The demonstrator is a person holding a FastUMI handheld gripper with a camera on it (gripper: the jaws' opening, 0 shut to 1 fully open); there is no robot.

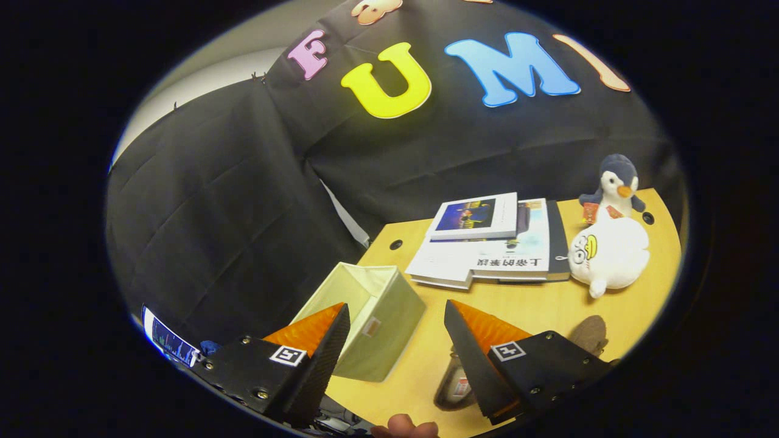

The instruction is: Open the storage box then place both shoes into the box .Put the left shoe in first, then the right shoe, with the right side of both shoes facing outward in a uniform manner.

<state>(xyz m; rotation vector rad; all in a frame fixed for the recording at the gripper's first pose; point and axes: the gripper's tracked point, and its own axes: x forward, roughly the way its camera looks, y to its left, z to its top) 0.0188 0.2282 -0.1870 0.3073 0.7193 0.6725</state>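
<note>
Storage box: pale green fabric, cream lining. Table: light yellow wood. Books: white covers, top one with dark blue picture. Penguin toy: navy, white, orange beak. Plush: white, yellow mark. Shoe: possibly brown, half hidden.

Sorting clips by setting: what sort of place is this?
Likely a staged recording booth: a wooden desk against black cloth, with stacked books, plush toys and an open storage box. The gripper is open.

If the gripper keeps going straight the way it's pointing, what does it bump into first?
Probably the stack of books. The gripper, jaws open and empty, points over bare table toward them, with the open storage box off beside one jaw. Depth is hard to judge.
</note>
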